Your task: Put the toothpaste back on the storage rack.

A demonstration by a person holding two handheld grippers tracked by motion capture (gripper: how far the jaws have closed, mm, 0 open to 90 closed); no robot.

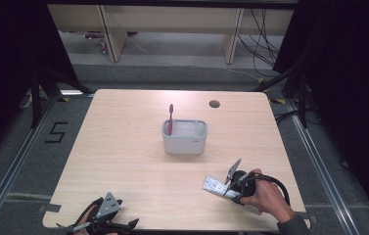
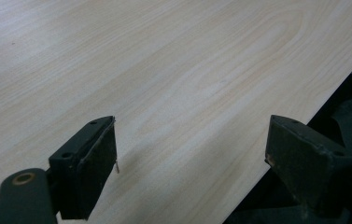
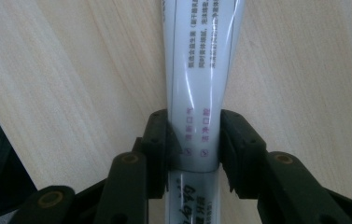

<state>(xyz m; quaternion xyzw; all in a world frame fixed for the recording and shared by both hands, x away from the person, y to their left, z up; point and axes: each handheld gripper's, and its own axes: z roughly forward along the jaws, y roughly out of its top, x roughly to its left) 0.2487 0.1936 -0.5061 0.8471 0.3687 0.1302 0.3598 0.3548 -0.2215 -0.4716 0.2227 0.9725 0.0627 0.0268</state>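
Right gripper (image 3: 193, 140): clamped on white tube (image 3: 201, 60).
Tube's long axis runs up frame centre; left gripper (image 2: 192, 163) jaws wide apart over desk (image 2: 164, 70).

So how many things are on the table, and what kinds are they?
Toothbrush: 1, pink, standing in the holder
Holder: 1, grey
Tube: 1, white, gripped by the right tool
Total: 3
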